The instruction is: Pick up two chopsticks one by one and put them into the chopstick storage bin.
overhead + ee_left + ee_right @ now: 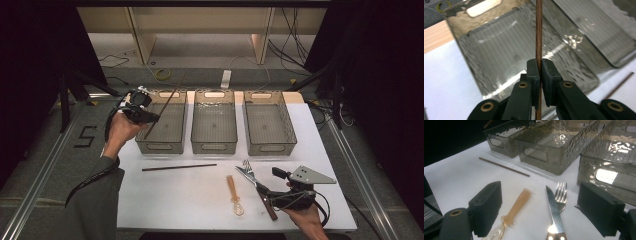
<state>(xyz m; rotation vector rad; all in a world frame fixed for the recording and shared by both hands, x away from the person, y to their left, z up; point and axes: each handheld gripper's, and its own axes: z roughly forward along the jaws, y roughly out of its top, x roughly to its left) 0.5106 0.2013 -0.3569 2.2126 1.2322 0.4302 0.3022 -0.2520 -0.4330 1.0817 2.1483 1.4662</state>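
Black jaws of the left gripper (539,75) pinch a brown stick (539,30) – it points long-ways up the frame, over the left bin (499,50) – bin lies just ahead

Three bins (214,121) stand side by side at the counter's (190,200) far edge. Nearer lie a stick (179,167) left, a spoon (234,195) centre, knife (257,186) and fork (247,164) right.
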